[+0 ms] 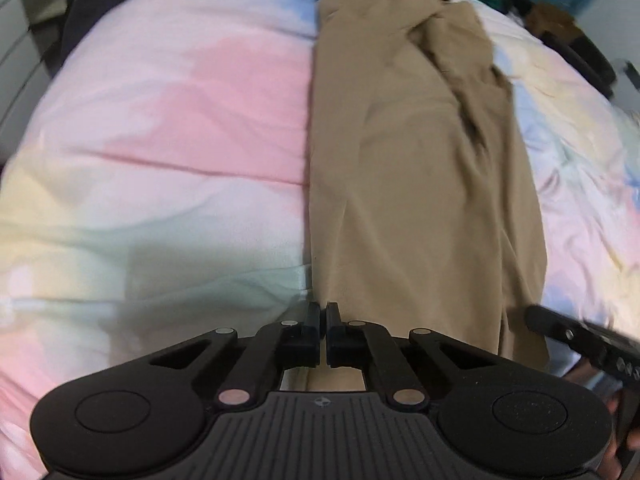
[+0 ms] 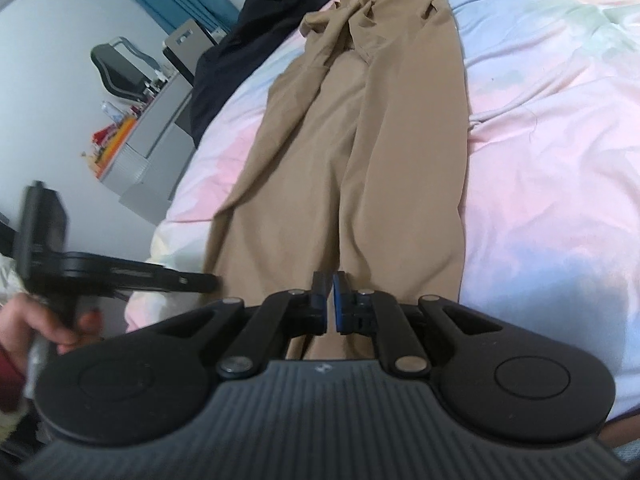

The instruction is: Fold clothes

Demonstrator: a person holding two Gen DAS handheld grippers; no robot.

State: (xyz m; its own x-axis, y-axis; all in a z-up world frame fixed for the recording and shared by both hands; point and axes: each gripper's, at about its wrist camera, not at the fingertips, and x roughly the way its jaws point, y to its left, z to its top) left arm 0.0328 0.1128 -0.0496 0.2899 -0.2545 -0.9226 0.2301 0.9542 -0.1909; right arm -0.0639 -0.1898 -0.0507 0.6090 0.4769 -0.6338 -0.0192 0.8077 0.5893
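Tan trousers [image 1: 404, 184] lie lengthwise on the pastel quilt [image 1: 168, 120], with the bunched waist at the far end and the legs running toward me. My left gripper [image 1: 323, 314] hovers at the left edge of the near leg ends, its jaws closed to a thin slit with no cloth visible between them. My right gripper [image 2: 330, 286] sits over the middle of the trousers [image 2: 360, 152] near the leg ends, likewise shut to a slit. Each gripper shows in the other's view: the right gripper [image 1: 538, 316] is at the trousers' right edge, and the left gripper [image 2: 214, 280] touches their left edge.
A dark garment [image 2: 256, 36] is heaped at the bed's far left edge. Beyond it stand a grey desk [image 2: 156, 136] with small items and a chair [image 2: 120, 68]. A hand [image 2: 44, 320] holds the left gripper's handle. The quilt [image 2: 540, 160] spreads wide to the right.
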